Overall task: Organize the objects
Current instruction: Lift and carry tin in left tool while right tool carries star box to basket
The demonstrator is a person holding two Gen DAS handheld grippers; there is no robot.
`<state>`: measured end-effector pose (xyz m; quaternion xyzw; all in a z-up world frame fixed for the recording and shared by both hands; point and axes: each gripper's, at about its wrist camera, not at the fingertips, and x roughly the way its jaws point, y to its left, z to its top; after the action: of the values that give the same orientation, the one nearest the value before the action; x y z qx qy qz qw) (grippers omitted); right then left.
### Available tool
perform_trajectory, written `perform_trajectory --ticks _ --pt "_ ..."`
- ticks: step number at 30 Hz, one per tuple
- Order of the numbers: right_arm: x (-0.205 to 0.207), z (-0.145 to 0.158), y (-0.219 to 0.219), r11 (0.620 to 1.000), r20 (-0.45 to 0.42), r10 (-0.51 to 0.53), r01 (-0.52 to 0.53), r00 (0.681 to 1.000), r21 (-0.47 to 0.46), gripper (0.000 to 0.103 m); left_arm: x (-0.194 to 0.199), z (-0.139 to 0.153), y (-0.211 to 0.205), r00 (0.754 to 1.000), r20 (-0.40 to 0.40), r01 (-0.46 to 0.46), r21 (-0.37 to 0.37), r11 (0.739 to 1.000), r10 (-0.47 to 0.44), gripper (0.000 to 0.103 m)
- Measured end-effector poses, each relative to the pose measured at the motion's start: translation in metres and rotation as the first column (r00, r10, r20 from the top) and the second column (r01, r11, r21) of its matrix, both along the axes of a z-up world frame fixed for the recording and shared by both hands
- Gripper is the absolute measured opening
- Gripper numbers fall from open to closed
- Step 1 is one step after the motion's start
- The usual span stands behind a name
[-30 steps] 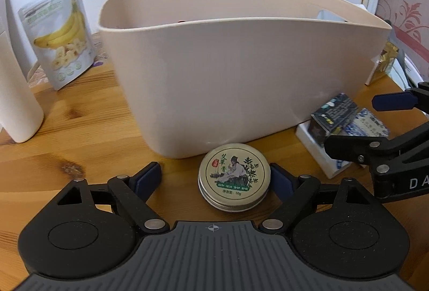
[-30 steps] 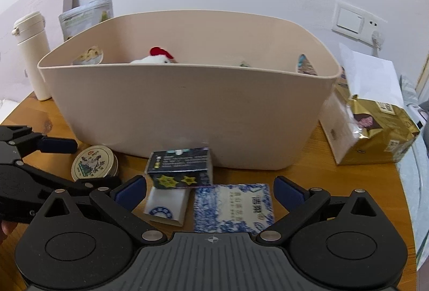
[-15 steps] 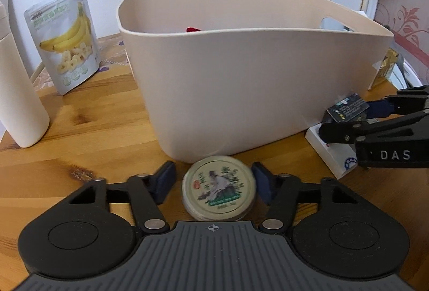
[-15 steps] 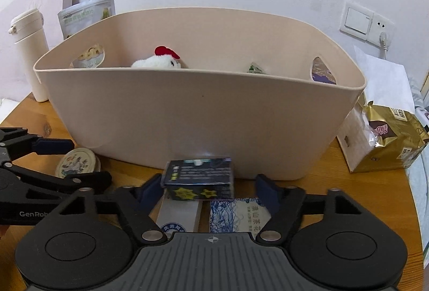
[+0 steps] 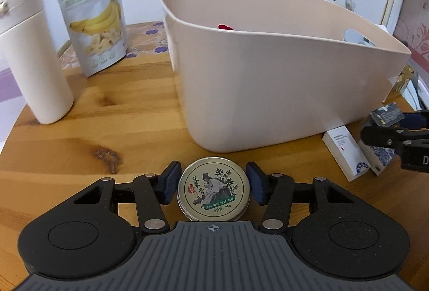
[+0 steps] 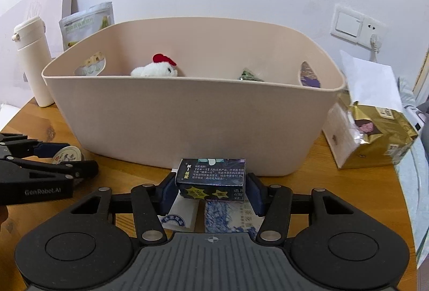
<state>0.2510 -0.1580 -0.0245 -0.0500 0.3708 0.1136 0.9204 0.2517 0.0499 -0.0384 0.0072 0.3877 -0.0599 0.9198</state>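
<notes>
A round tin (image 5: 213, 190) with a green herb picture sits between the blue pads of my left gripper (image 5: 213, 181), which is shut on its sides just above the wooden table (image 5: 120, 135). In the right wrist view a dark printed box (image 6: 213, 178) is between the pads of my right gripper (image 6: 211, 189). Those jaws are closing and both pads touch the box's ends. Under it lie a white box (image 6: 182, 213) and a blue-and-white packet (image 6: 228, 216). The beige bin (image 6: 187, 125) stands right behind both grippers.
A plush chicken (image 6: 158, 68) and a few packets lie in the bin. A banana-chip pouch (image 5: 96, 23) and a white flask (image 5: 32, 55) stand at the left. A gold bag (image 6: 375, 135) sits at the right, near the table's edge.
Both grippers went from wide open to closed, the left on the tin, the right on the dark box. The left view has shifted, so the bin now sits further right.
</notes>
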Motion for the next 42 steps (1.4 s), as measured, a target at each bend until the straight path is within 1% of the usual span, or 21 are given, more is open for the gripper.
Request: perform_trajectory --ticks 5,10,14,18,26,36,42 --pt "-0.010 0.004 -0.015 0.999 0.003 -0.038 0.038 0.999 0.024 0.052 -0.009 0.003 0.004 1.000 0.004 -0.002 0.013 1.000 0.002 0.054" --pt "-0.023 0.007 -0.025 0.998 0.013 -0.054 0.054 0.998 0.025 0.052 -0.020 0.012 0.004 1.000 0.018 0.009 0.021 1.000 -0.010 0.054" --pt "-0.033 0.014 -0.031 0.997 0.038 -0.061 0.060 0.997 0.039 0.052 -0.029 0.021 0.004 0.999 0.041 0.021 0.009 1.000 -0.021 0.054" --pt "-0.039 0.023 -0.035 0.997 0.068 -0.062 0.060 0.996 0.040 0.052 -0.038 0.035 0.003 0.997 0.076 0.028 0.009 1.000 -0.029 0.054" --pt "-0.052 0.049 -0.045 0.996 0.140 -0.076 0.068 0.987 0.056 0.052 -0.050 0.073 0.000 0.985 0.162 0.047 0.021 0.999 -0.050 0.054" --pt "-0.058 0.079 -0.056 0.994 0.232 -0.096 0.080 0.968 0.076 0.052 -0.049 0.112 -0.009 0.965 0.253 0.071 0.027 0.997 -0.075 0.054" --pt "-0.053 0.095 -0.061 0.992 0.269 -0.112 0.090 0.957 0.094 0.052 -0.039 0.128 -0.014 0.953 0.291 0.079 0.033 0.996 -0.085 0.054"
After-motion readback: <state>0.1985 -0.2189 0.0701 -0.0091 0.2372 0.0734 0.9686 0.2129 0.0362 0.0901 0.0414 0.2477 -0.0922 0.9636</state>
